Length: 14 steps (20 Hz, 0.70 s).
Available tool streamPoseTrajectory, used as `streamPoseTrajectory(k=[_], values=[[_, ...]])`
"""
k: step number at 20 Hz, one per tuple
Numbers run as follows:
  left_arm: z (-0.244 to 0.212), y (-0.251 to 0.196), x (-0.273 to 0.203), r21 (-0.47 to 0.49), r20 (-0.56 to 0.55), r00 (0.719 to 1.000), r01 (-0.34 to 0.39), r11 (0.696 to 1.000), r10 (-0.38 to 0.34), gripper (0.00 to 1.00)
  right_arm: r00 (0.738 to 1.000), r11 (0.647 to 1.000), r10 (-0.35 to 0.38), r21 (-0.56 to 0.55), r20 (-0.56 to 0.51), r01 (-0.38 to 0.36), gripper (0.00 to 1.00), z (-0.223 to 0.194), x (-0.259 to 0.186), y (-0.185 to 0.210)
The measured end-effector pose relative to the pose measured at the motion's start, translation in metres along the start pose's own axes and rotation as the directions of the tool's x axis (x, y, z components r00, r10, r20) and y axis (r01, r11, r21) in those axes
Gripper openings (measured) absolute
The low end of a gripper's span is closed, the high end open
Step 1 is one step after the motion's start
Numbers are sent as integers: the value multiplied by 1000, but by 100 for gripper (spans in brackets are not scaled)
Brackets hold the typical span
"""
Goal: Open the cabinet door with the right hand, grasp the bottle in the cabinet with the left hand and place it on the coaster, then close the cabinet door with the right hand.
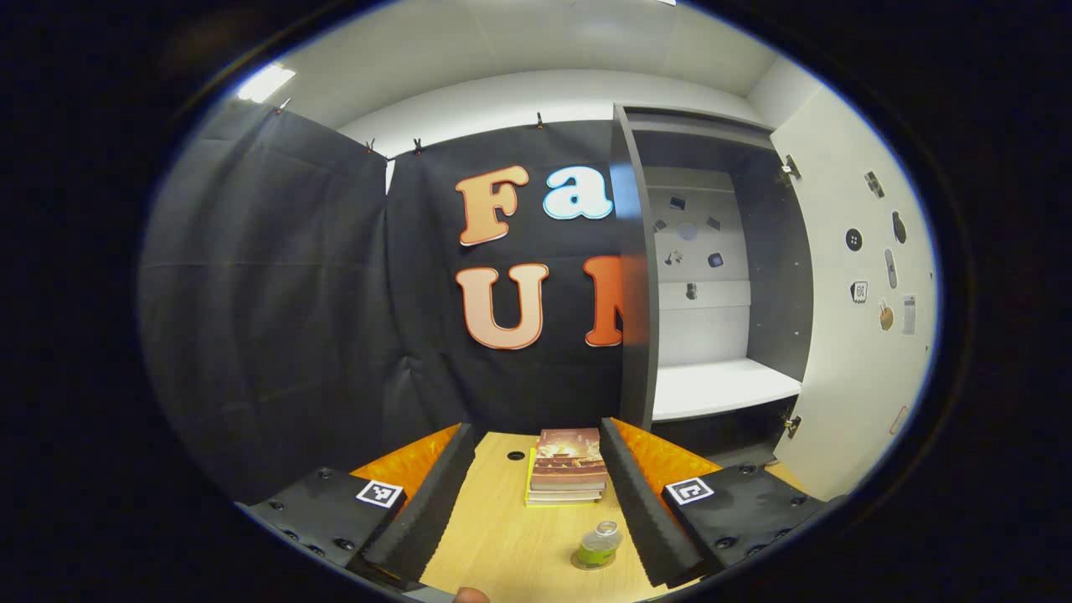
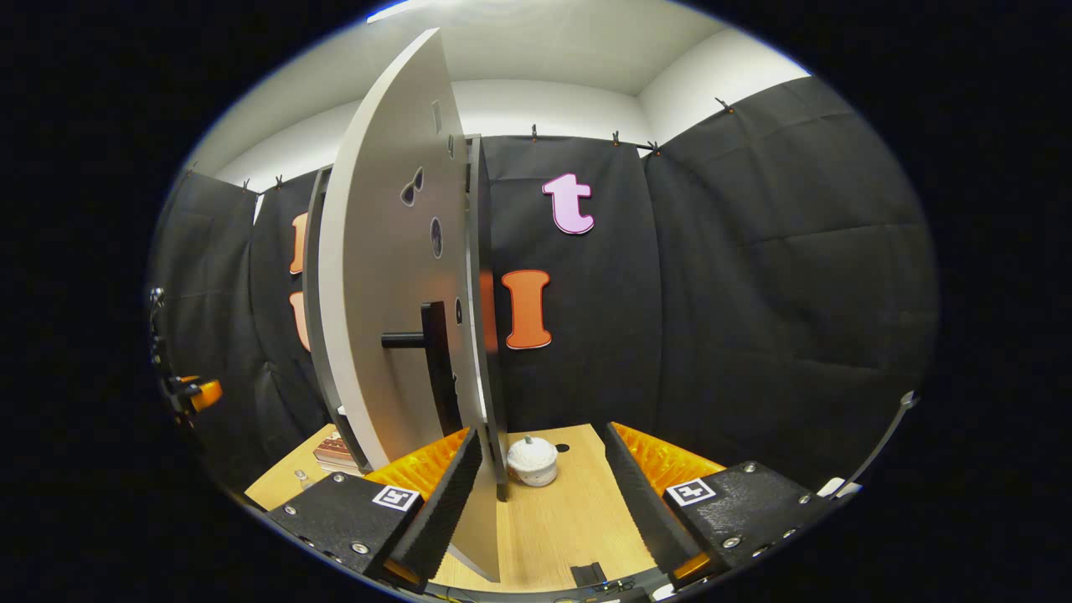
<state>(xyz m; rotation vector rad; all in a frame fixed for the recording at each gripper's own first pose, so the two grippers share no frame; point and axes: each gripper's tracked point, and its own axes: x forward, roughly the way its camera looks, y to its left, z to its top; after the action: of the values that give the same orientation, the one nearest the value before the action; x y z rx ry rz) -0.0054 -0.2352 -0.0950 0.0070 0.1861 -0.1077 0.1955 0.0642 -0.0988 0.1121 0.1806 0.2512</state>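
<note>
The left tool (image 1: 529,511) is open over the table (image 1: 502,544). Close by, the bottle (image 1: 600,544) stands on the coaster (image 1: 583,564). It looks small, light and smooth. The right tool (image 2: 536,502) is open at the door (image 2: 394,301) edge. The handle (image 2: 434,360) looks stiff, good to push. Farther off, the cabinet (image 1: 712,276) stands open.

Wood-grain table (image 1: 502,536), matt smooth cabinet door (image 2: 377,293), seemingly clear plastic bottle (image 1: 600,544).
</note>
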Motion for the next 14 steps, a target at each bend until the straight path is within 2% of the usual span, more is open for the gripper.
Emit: streamPoseTrajectory(k=[1,2,3,4,5,6,7,8,9,10,14], values=[[10,8,-7,-8,3,1000,-8,1000,8,96,1000,1000,8,1,-2,-8,97,-1,1,4],[20,16,-13,-16,9,1000,-16,1000,16,96,1000,1000,9,-2,0,-9,89,-2,1,6],[30,24,-20,-24,18,1000,-22,999,23,96,1000,1000,10,-9,4,-10,97,-2,1,9],[40,32,-24,-28,29,999,-28,999,29,96,1000,1000,12,-17,4,-12,86,-2,0,12],[47,39,-28,-31,40,999,-34,999,35,96,1000,1000,20,-20,1,-20,86,-2,-1,18],[54,46,-31,-35,50,998,-38,999,40,96,1000,999,31,-20,-4,-31,92,-3,0,25],[59,53,-33,-41,58,997,-41,998,43,96,999,999,38,-17,-6,-38,89,-2,-1,32],[62,59,-34,-48,62,997,-43,998,46,96,999,999,42,-18,-7,-42,64,-3,-2,38],[63,65,-34,-57,61,997,-44,997,48,96,999,999,41,-22,-6,-42,82,-4,-3,43],[65,69,-33,-65,59,997,-39,997,43,96,999,999,38,-26,-5,-38,71,-3,-3,47],[70,90,-26,-55,69,997,-25,998,29,98,1000,999,23,-23,-5,-23,71,-6,-9,69]])
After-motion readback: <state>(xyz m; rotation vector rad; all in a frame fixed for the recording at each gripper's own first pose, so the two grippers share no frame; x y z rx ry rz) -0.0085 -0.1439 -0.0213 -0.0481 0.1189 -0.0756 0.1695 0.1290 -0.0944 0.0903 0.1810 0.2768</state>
